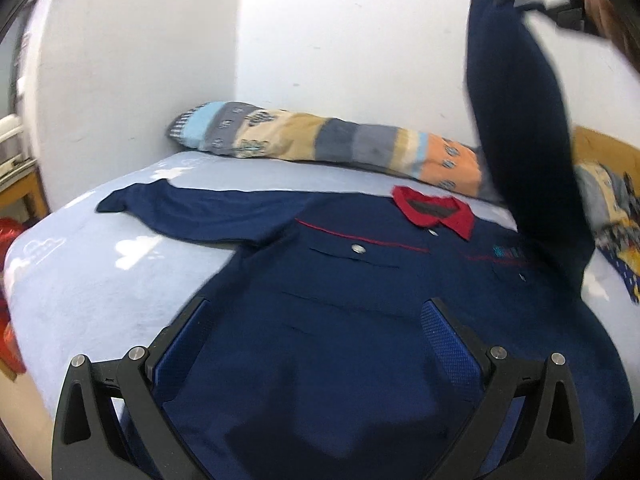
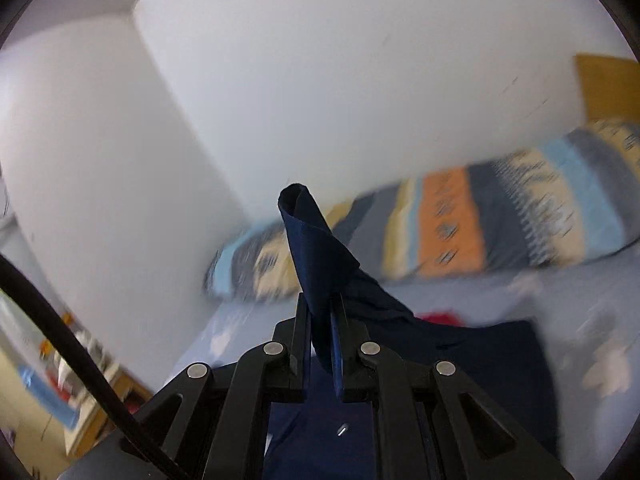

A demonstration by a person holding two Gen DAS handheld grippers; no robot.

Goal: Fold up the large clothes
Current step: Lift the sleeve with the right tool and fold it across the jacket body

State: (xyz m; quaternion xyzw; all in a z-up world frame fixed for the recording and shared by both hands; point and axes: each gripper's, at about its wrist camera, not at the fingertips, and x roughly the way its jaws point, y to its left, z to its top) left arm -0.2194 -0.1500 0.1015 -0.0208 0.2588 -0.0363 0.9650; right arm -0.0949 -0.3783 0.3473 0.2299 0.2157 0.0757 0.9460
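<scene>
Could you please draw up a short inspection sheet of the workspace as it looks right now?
Surface: bed with a pale blue sheet, cloud print.
Job's things: navy shirt with red collar lies front up; one sleeve spread flat, the other sleeve lifted clear of the bed.
Clutter: striped patterned pillow along the wall; another patterned cloth at the bed's far edge.
Grippers: left gripper open above the shirt body, holding nothing; right gripper shut on the lifted sleeve end.
Cables: one black cable beside the right gripper.
Surroundings: white walls; wooden furniture, blurred.
</scene>
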